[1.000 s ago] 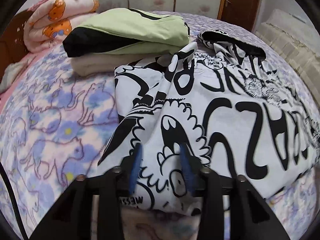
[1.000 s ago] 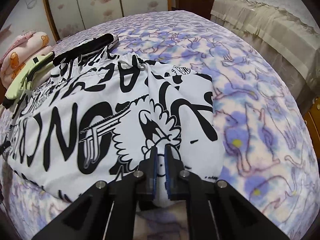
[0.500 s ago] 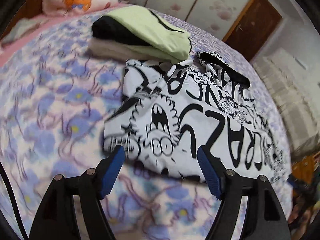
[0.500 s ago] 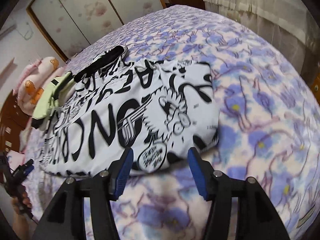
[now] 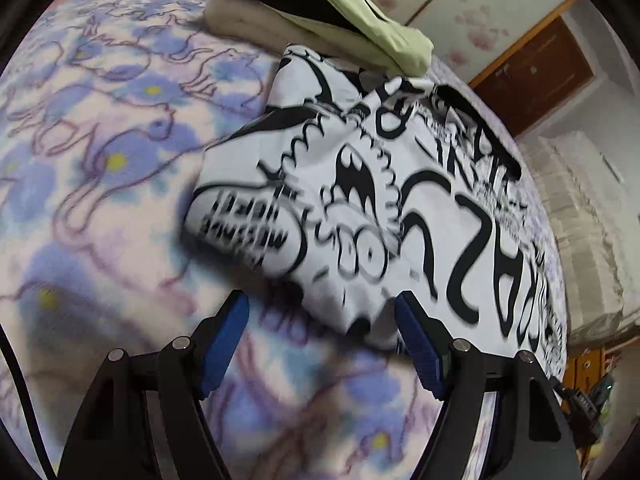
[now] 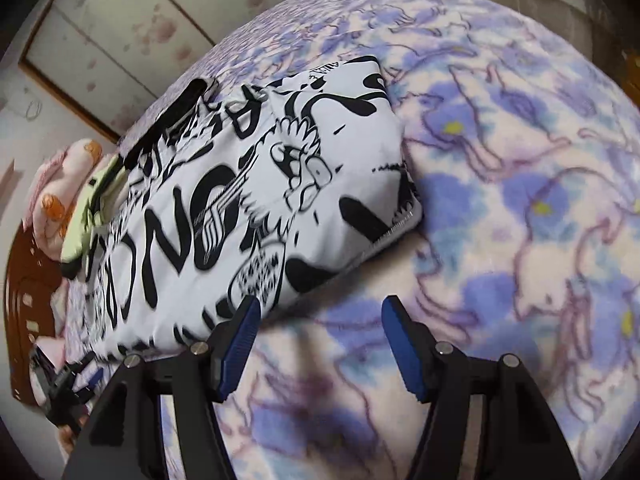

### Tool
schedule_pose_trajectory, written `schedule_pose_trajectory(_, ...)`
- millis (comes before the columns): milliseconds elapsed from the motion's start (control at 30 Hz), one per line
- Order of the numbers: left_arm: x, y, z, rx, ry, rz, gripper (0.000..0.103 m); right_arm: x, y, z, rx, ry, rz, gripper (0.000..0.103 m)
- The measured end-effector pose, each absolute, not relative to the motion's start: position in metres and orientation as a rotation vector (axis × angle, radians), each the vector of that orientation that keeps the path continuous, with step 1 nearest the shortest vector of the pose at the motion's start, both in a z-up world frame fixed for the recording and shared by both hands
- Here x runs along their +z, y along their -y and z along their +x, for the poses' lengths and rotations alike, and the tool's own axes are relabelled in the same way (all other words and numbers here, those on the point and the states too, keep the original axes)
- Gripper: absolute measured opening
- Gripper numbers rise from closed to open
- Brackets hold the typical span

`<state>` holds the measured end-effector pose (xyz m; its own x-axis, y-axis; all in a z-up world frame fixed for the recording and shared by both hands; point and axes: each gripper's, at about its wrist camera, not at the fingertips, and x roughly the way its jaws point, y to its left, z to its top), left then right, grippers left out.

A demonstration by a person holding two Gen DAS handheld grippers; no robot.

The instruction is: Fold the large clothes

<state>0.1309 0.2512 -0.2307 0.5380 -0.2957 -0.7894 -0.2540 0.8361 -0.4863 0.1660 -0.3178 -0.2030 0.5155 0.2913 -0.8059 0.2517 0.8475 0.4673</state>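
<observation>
Black angular hand-held gripper [image 5: 320, 312] arms, ribbed blue pads [image 5: 224, 340], silver pivot screws [image 5: 181, 343].

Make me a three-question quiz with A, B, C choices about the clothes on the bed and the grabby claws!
1. Where does the green and black folded garment lie?
A. on a cream folded cloth
B. on the floor
C. in a drawer

2. What colours is the big printed shirt?
A. red and yellow
B. black and white
C. plain blue

3. How are the left gripper and right gripper?
A. both shut on the shirt
B. one open, one shut
C. both open, holding nothing

Answers: 1 A, the cream folded cloth shows beneath it. 2 B, black cartoon print on white. 3 C, their blue pads stand apart above the floral blanket.
</observation>
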Motion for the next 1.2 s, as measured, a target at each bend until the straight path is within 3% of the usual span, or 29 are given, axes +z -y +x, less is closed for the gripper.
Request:
schedule_pose_trajectory(300, -0.241, -0.25, 0.161, 0.026, -0.967, -0.648, 0.074, -0.224, 0.317, 0.217, -0.005, -0.992, 0.703, 0.065)
schedule_pose_trajectory(367, -0.24, -0.249, 0.161, 0.059, -0.949, -0.65, 0.062, -0.225, 0.319, 0.219, -0.027, -0.983, 0.718, 0.059)
schedule_pose_trajectory(433, -0.239, -0.253, 0.159, 0.101, -0.936, -0.658, 0.028, -0.223, 0.322, 0.218, -0.034, -0.981, 0.712, 0.039)
schedule_pose_trajectory(533, -0.231, -0.257, 0.153, 0.105, -0.916, -0.685, 0.02, -0.215, 0.32, 0.215, -0.013, -0.967, 0.678, 0.024)
schedule_pose_trajectory(700, -0.203, -0.246, 0.143, 0.128, -0.914, -0.611, 0.017, -0.186, 0.308, 0.21, -0.026, -0.926, 0.568, 0.014)
schedule_pose_trajectory(1200, -0.179, -0.25, 0.088, 0.098, -1.012, -0.564, 0.017, -0.166, 0.313, 0.154, -0.029, -1.007, 0.509, 0.014)
